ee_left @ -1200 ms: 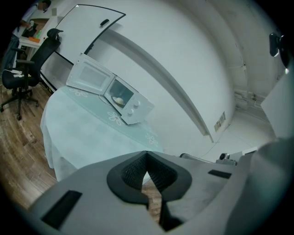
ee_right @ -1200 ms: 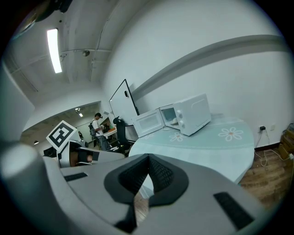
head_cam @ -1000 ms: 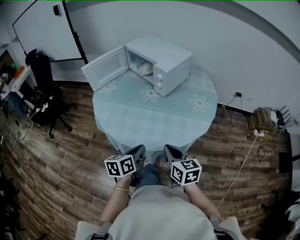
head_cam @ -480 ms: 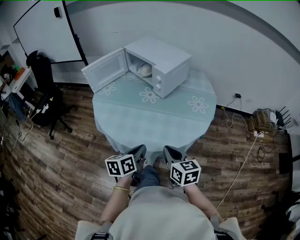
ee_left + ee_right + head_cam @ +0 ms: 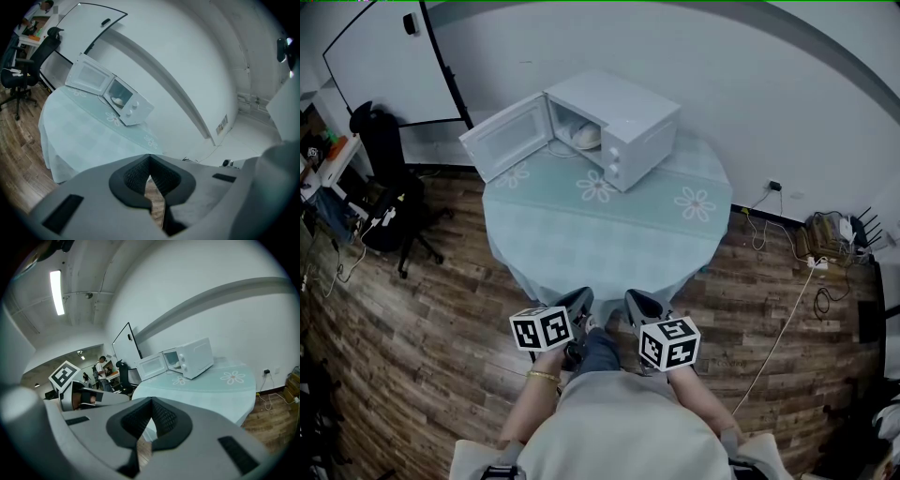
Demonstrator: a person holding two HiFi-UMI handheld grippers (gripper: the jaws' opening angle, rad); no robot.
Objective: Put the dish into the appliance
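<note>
Two grippers are held side by side above the wooden floor (image 5: pixel 422 309), just short of the near edge of the round desk (image 5: pixel 600 244). The left gripper (image 5: pixel 578 304) is found with its fingers (image 5: pixel 129 178) closed against each other, and nothing is held between them. The right gripper (image 5: pixel 638 302) is likewise recorded with its fingers (image 5: pixel 129 420) closed and empty. Both are pointed towards the desk and are kept well apart from everything on it.

The desk is covered by a pale green cloth printed with flowers. A white microwave oven (image 5: pixel 628 117) is stood near the far edge of the desk, and its door (image 5: pixel 504 141) is swung wide open to the left. The dish (image 5: pixel 587 137), pale in colour, is seen lying inside the oven cavity.

A black office chair (image 5: pixel 389 178) and a whiteboard (image 5: pixel 389 61) are noted beyond the left edge of the desk. A tangle of cables (image 5: pixel 825 246) is noted on the floor past its right edge. Persons are seen far off in the right gripper view.
</note>
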